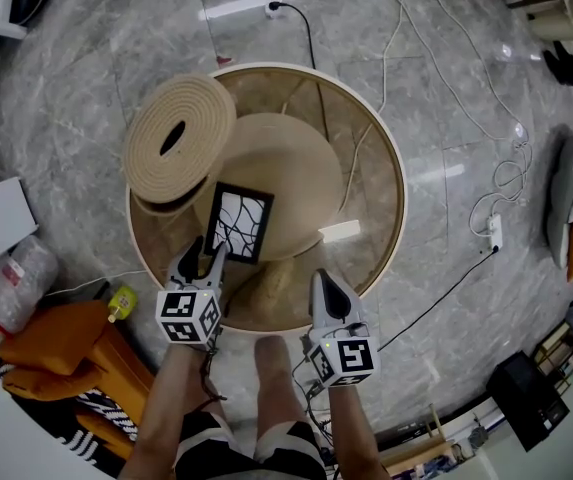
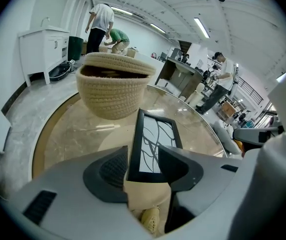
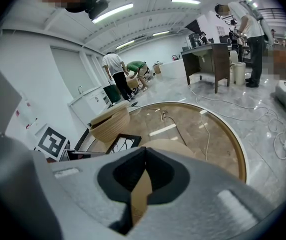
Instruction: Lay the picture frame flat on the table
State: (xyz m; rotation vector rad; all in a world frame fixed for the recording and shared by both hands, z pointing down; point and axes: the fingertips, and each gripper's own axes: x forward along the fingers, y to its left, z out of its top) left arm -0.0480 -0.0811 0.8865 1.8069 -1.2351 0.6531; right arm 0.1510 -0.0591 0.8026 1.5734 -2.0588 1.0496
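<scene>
At left, the left gripper (image 1: 206, 255), jaws spread wide, straddles the near end of the frame (image 1: 238, 223). The frame appears to lie flat on the table (image 1: 394, 173), its long axis running straight away from them. The right gripper (image 1: 324, 286), jaws pressed together and empty, hangs farther off.

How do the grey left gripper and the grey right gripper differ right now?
The left gripper has its jaws apart; the right gripper has them shut together. The left gripper has the near edge of the black picture frame between its jaws; the right gripper has nothing there. Both point down at the round glass table.
</scene>
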